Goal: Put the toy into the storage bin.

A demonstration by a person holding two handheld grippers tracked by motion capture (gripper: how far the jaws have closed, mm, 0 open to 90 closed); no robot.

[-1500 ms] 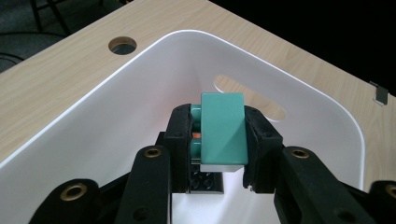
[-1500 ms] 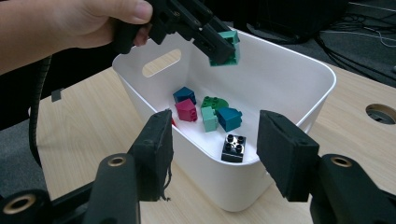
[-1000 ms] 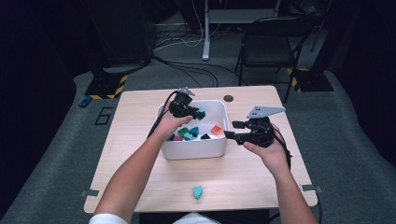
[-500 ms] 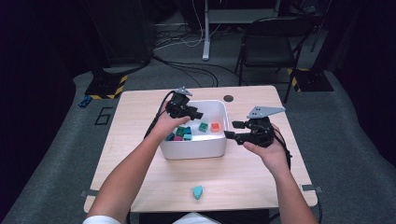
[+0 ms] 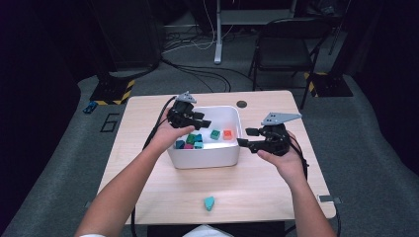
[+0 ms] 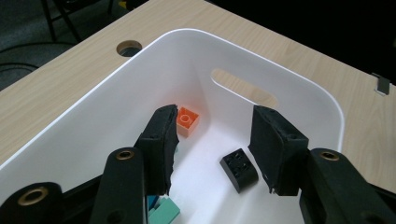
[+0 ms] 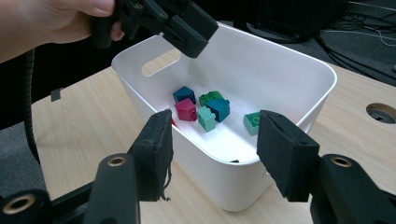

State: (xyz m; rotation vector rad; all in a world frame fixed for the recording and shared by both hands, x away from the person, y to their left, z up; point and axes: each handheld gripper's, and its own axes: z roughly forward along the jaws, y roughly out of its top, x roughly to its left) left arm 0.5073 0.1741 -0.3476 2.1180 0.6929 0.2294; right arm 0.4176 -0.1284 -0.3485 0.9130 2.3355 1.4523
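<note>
Left gripper (image 5: 201, 122) over white bin (image 5: 205, 157), jaws just been opening, now apart with nothing between; black brick (image 6: 239, 169) and orange brick (image 6: 187, 121) on bin floor below it. Right gripper (image 5: 246, 138) just off bin's right wall, jaws apart, empty. Bin mid-tabletop (image 5: 267, 183), nearer far edge, holding green, teal, blue and magenta bricks too. 1 teal piece (image 5: 209, 202) alone near tabletop's near edge.

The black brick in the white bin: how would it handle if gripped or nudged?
The black brick looks rigid and blocky, so probably light and stiff. It lies tilted on the bin's smooth floor, so a nudge would likely slide or tip it rather than roll it.
</note>
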